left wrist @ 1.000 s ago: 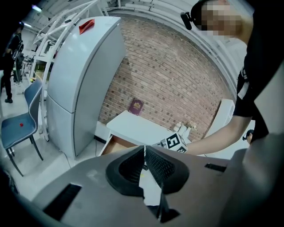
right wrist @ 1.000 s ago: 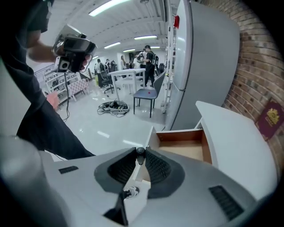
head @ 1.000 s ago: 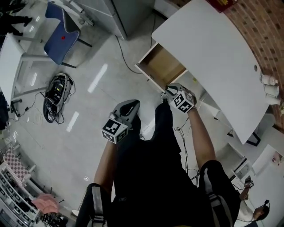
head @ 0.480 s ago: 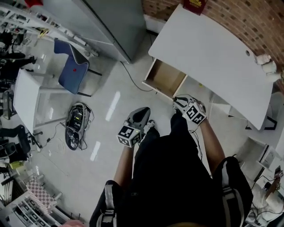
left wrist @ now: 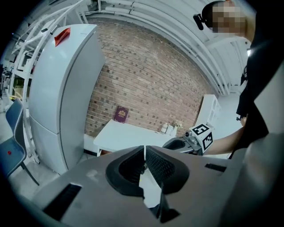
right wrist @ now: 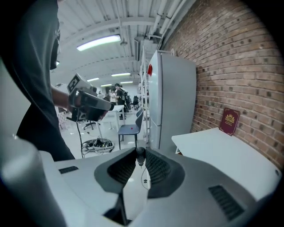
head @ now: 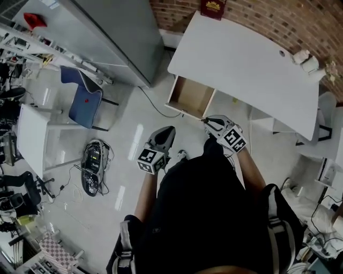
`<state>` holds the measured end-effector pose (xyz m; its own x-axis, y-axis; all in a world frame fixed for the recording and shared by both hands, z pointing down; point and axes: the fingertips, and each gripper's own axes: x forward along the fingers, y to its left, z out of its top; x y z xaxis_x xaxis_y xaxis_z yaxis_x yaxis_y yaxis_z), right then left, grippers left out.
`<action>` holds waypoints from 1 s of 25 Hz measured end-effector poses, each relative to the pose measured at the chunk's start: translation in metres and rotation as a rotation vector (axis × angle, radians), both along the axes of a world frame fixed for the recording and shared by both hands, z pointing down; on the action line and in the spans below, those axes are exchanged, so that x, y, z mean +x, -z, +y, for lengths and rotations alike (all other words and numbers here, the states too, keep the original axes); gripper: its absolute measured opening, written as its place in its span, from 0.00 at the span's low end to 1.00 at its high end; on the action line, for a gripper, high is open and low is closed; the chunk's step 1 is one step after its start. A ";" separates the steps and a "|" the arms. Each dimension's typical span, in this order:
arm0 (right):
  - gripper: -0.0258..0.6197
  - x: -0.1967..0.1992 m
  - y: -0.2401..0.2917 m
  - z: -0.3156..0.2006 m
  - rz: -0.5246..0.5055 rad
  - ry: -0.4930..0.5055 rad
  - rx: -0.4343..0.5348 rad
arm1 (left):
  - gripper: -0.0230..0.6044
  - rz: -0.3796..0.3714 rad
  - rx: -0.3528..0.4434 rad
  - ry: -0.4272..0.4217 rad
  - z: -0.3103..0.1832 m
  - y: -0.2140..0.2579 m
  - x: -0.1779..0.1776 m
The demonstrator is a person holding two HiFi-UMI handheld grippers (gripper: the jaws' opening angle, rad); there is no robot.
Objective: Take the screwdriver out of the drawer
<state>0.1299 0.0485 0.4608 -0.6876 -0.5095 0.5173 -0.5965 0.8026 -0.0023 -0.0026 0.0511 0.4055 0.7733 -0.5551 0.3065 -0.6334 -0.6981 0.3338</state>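
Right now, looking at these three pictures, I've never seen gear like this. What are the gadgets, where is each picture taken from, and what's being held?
No robot here: a person holds a hand-held gripper in each hand. The top-down picture comes from a camera on the person's head; the other two from cameras riding on each gripper. The left gripper is shut and empty. The right gripper is shut on a small dark screwdriver. Below stands a white desk with its drawer pulled open; a maroon book leans against the brick wall on it.
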 end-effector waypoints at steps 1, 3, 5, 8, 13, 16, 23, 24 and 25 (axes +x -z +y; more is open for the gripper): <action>0.23 0.001 0.004 0.002 -0.013 -0.013 0.008 | 0.07 -0.005 0.009 -0.009 0.002 0.001 0.001; 0.23 0.002 0.011 0.008 -0.030 -0.032 0.022 | 0.07 -0.015 0.024 -0.031 0.007 0.003 0.002; 0.23 0.001 0.016 0.014 -0.039 -0.046 0.036 | 0.07 -0.020 0.035 -0.052 0.012 0.005 0.001; 0.23 0.002 0.016 0.022 -0.030 -0.070 0.045 | 0.07 -0.022 0.046 -0.069 0.019 0.007 -0.004; 0.23 -0.001 0.016 0.038 -0.024 -0.090 0.048 | 0.07 -0.021 0.047 -0.076 0.031 0.006 -0.015; 0.23 -0.004 0.020 0.042 -0.020 -0.101 0.057 | 0.07 -0.019 0.047 -0.087 0.036 0.004 -0.021; 0.23 -0.006 0.025 0.052 -0.006 -0.126 0.068 | 0.07 -0.002 0.035 -0.092 0.045 0.001 -0.029; 0.23 -0.005 0.025 0.053 -0.004 -0.129 0.068 | 0.07 0.000 0.035 -0.094 0.046 0.001 -0.028; 0.23 -0.004 0.024 0.054 -0.003 -0.131 0.070 | 0.07 0.000 0.035 -0.097 0.047 0.000 -0.027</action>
